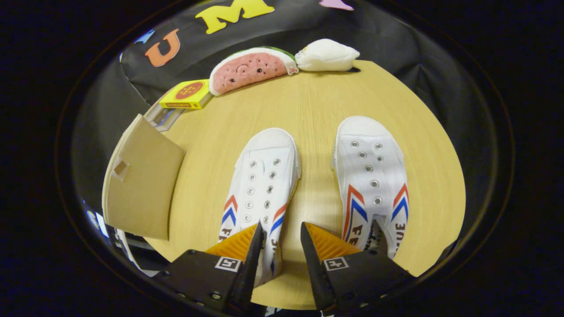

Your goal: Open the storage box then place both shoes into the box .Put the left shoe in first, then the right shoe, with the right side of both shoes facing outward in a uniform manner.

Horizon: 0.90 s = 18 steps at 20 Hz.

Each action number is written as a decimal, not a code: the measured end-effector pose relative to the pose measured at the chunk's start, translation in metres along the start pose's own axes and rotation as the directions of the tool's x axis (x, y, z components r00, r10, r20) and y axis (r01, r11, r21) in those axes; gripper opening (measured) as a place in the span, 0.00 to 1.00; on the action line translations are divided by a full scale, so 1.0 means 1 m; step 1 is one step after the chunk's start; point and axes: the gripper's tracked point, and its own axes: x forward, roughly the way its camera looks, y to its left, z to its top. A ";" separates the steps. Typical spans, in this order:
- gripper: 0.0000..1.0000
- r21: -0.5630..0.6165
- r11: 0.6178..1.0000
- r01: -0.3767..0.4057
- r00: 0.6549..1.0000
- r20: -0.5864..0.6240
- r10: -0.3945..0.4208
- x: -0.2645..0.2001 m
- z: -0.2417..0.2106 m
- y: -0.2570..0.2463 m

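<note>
So the gripper [282,231] was hanging over the near edge of the table [317,105] with its jaws apart and nothing between them, just bare wood showing in the gap. The left finger sat over the heel end of the left shoe [262,180], more or less on its inner side, but it wasn't pinching anything; I couldn't tell if it even touched. The right shoe [372,176] lay just beyond the right finger and a bit off to that side, toes pointing away, roughly parallel to the other one with a strip of table between them.

The box [141,185] was off to the left of the fingers, beyond the left shoe. What showed was a tan flap or lid with a small square cutout, tilted up. Honestly couldn't tell if that counts as properly open or not, since the inside wasn't visible from there.

Further out past the shoes there was a yellow pack [185,94], a watermelon plush [251,68] and a white pouch [326,55], none of which matter here.

My read: both shoes were on the table, so nothing was packed yet. If the lid was already up, the step in hand was grabbing the left shoe first. That'd call for shifting left so both fingers straddle the heel or collar, closing, then turning it so its right side faces out.
</note>
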 end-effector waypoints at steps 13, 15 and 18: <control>0.00 0.144 0.986 -0.083 0.995 -0.046 0.091 -0.011 -0.002 0.028; 0.00 0.138 0.987 -0.081 0.996 -0.027 0.086 -0.022 -0.001 0.035; 0.00 0.141 0.986 -0.089 0.996 0.004 0.089 -0.047 0.004 0.054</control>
